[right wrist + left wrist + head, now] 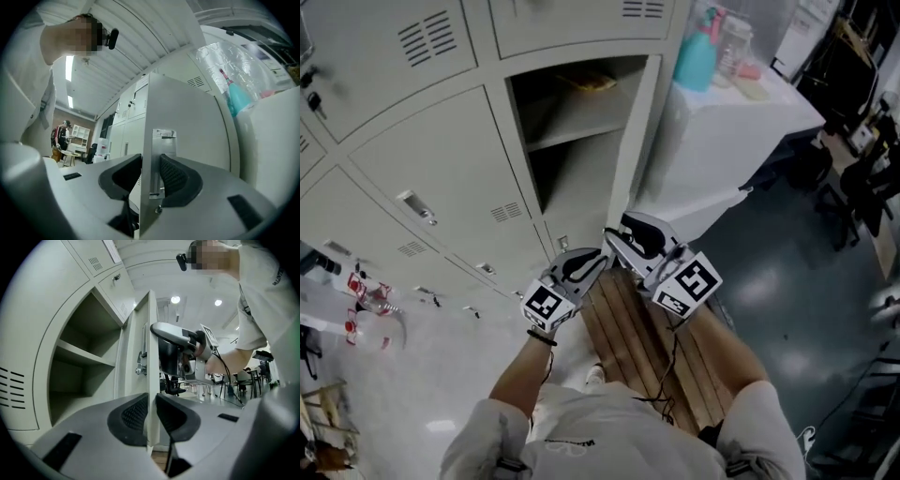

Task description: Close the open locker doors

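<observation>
Both forearms reach forward from the torso and converge low on the locker bank, the left forearm [523, 375] angling right and the right forearm [727, 342] angling left, so the two tools meet at one door edge. The left gripper [598, 255] is held level, its marker cube nearest the person. Its jaws sit astride the free edge of the pale grey sheet-metal locker door [635, 141], with both ribbed black pads flat on the door's two faces, so it is clenched on the door. The right gripper [614, 236] sits just right of the left one, nose tipped slightly up. Its jaws are spread wide astride the same edge, level with the bright metal latch plate [164, 154]. A strip of door face shows between the right-hand pad and the edge, so there is no pinch and the grip is released. The door stands out towards the person, edge-on in the head view, along the right side of the open locker compartment [581, 178]. One grey shelf [577, 122] divides the compartment. A flat tan item [589, 82] lies on it, too dim to identify. The cream lockers to the left [441, 178] are shut. A slatted wooden bench [633, 328] runs under the hands, near side. At far right, a white table [741, 131] carries a teal spray bottle [696, 56] and a clear jar [734, 42].
</observation>
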